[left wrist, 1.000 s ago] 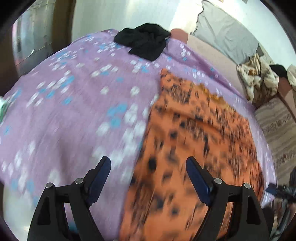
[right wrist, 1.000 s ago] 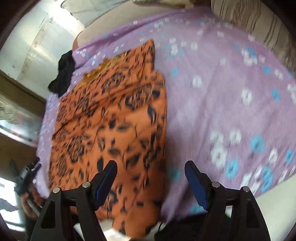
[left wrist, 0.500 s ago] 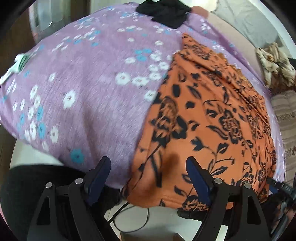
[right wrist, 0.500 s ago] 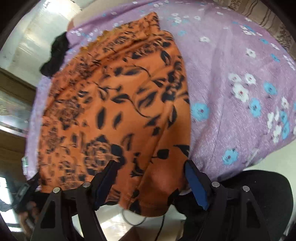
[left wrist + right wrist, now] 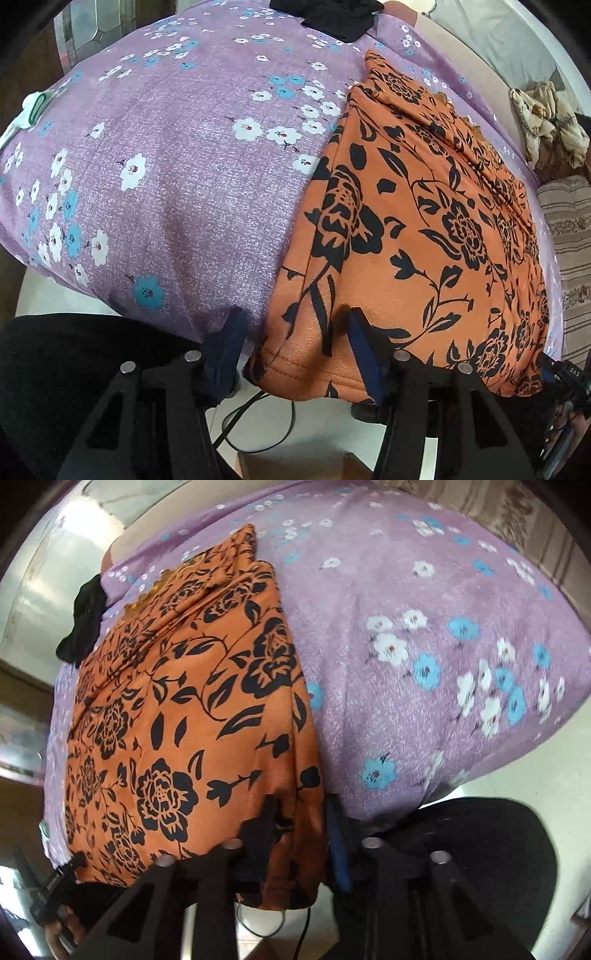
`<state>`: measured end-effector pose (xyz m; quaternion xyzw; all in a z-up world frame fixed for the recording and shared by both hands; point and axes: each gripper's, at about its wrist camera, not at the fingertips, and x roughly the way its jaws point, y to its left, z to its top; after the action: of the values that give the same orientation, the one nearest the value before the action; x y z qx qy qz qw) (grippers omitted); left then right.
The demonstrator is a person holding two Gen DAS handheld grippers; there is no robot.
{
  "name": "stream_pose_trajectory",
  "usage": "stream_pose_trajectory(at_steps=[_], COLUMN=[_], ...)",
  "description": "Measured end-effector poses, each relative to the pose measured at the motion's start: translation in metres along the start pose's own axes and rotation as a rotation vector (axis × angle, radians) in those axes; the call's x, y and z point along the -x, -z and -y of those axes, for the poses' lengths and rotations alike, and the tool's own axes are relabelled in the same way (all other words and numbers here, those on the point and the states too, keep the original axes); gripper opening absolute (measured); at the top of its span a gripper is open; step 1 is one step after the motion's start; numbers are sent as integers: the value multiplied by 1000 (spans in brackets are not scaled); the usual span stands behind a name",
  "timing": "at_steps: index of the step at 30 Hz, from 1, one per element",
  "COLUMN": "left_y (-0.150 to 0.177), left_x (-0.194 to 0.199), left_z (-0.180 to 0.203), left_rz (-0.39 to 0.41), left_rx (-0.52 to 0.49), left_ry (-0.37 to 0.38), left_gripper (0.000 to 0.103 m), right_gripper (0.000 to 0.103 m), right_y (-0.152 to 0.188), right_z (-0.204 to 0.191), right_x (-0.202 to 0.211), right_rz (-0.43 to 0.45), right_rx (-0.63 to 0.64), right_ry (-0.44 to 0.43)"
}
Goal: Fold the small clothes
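An orange garment with black flower print (image 5: 436,221) lies flat on a purple flowered bedsheet (image 5: 177,177), its hem hanging over the near edge. My left gripper (image 5: 295,343) straddles the hem's left corner with jaws partly closed, fabric between them but still a gap. In the right wrist view the same orange garment (image 5: 177,720) fills the left half. My right gripper (image 5: 303,830) has its jaws narrowed around the hem's right corner, the fabric pinched between them.
A black garment (image 5: 332,14) lies at the bed's far edge, also in the right wrist view (image 5: 85,620). A crumpled patterned cloth (image 5: 546,118) and a striped cushion (image 5: 569,240) sit at the right. Cables (image 5: 258,417) lie on the floor below the bed edge.
Both grippers moved down and in to the near hem of the orange garment. Their jaws narrowed from wide open, the right one closing onto the corner.
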<state>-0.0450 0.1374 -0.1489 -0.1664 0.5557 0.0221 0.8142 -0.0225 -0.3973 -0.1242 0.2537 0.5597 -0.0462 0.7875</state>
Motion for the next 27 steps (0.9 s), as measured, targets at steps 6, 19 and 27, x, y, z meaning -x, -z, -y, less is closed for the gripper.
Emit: stream_pose_trajectory(at_steps=[6,19,27], left_y=[-2,-10,-7], left_x=[2,48,16], left_z=[-14,-13,-10], left_rz=[12,85,-13], left_rx=[19,18,3], left_ry=[16,139,66], left_gripper=[60,8,8], right_gripper=[73,6,6], right_y=[7,0,-3], right_z=[-17,25,30], right_x=[-4,49,8], right_rz=[-15,51,-45], right_rx=[73,-114,-180], right_ry=[61,-163,-273])
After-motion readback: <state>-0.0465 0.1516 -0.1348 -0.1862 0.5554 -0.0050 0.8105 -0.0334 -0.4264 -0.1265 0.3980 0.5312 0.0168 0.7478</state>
